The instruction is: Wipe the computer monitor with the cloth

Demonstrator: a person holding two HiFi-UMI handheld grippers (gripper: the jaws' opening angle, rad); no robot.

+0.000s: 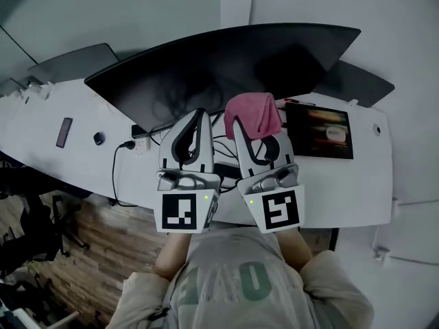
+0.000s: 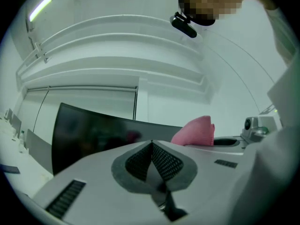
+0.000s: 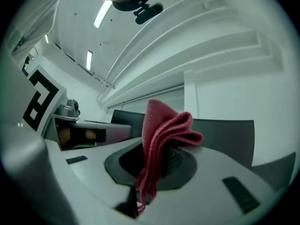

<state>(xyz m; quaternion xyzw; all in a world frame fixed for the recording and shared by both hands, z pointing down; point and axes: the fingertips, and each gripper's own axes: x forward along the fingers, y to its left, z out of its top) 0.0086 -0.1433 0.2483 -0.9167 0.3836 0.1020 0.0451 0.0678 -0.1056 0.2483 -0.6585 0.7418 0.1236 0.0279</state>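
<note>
Right gripper (image 3: 157, 165): I clamp 1 pink cloth (image 3: 166, 128), bunched forward to meet the monitor (image 1: 226, 67). Left gripper (image 2: 151, 158): jaws together, empty, held alongside as my spare.

Bunched pink cloth (image 1: 252, 115) near dark curved monitor (image 1: 206, 67)

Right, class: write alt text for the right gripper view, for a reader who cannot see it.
A folded pink cloth is clamped between the jaws of the right hand-held gripper, its bunched end sticking up. Behind it is a dark monitor, with ceiling lights above.
</note>
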